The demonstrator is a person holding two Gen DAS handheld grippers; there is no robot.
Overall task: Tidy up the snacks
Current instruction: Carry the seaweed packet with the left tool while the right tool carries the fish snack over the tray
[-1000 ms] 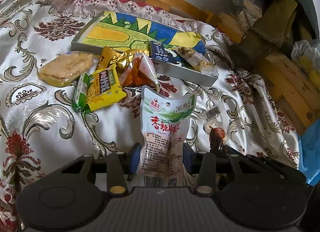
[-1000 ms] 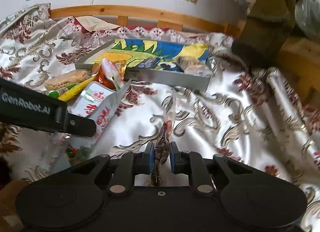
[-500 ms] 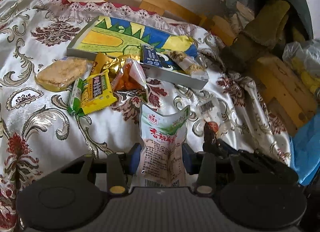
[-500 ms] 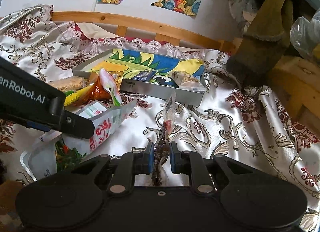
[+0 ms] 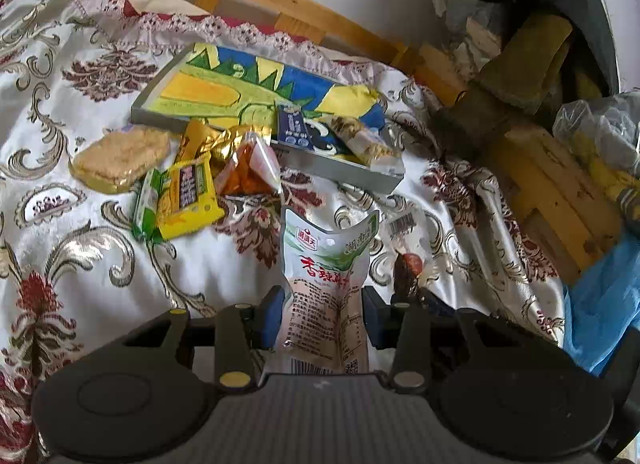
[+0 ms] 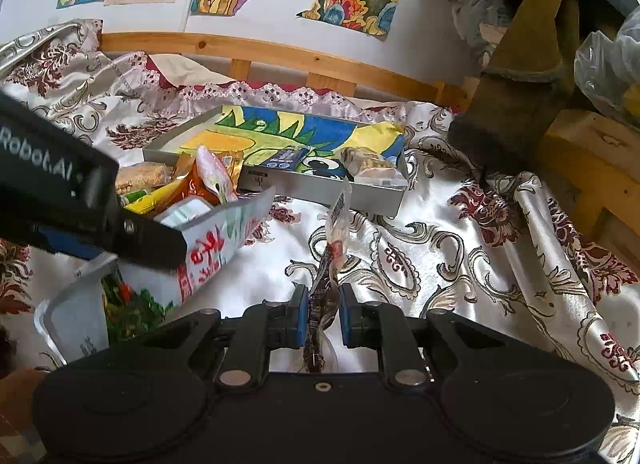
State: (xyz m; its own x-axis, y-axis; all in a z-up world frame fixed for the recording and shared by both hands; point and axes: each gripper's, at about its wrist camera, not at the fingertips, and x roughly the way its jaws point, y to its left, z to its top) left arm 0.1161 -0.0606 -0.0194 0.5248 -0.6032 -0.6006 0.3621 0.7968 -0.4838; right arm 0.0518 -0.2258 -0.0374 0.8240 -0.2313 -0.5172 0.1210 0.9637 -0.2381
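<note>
Left gripper [image 5: 323, 314] clamps a white-green snack pouch [image 5: 326, 288] above the patterned bedspread [image 5: 80, 264]. Right gripper [image 6: 323, 316] pinches a thin clear packet [image 6: 332, 252] edge-on. Grey tray [image 5: 360, 169] at 12 o'clock holds two snacks; loose snacks at 10 o'clock.

Nine snack packets [image 5: 326, 276], one tray [image 5: 352, 171]

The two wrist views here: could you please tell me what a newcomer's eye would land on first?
Probably the white and green snack pouch, upright between the pads of the left hand-held gripper in the foreground. Next, the bright dinosaur-painted tray on the ornate bedspread, with a blue packet and a cereal bar inside. A loose heap of snacks lies just before its near edge.
</note>
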